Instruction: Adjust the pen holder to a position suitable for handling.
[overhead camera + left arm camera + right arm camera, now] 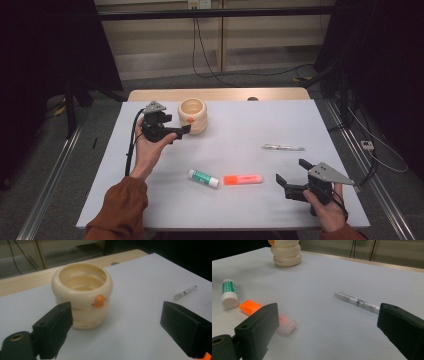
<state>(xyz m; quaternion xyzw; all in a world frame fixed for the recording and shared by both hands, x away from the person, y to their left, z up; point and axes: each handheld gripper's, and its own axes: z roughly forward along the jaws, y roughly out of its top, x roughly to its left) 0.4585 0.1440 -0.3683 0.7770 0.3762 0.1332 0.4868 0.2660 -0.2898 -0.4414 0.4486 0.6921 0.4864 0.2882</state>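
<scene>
Seen from the high view, the left gripper (181, 130) was held above the far-left part of the white table (260, 125), its jaws spread apart and holding nothing, pointed toward the cream ribbed cup (192, 115) just beside them. In the left gripper view the cup (82, 295) stood upright on the table, between and beyond the two black jaws without touching either; an orange knob (99, 301) projected from its wall and its hollow was open at the top. The right gripper (292, 175) was held low over the near-right corner of the table, its jaws likewise parted and empty. An orange highlighter (243, 179) lay flat just left of it, with a green-labelled glue stick (203, 178) lying close to the highlighter's left end. A clear pen (283, 147) lay farther back on the right, well apart from the cup. In the right gripper view the highlighter (265, 314) lay partly behind the left-hand jaw, the pen (358, 302) ran toward the right-hand jaw, the glue stick (229, 293) lay at the left, and the cup's base (286, 253) stood at the far edge.
</scene>
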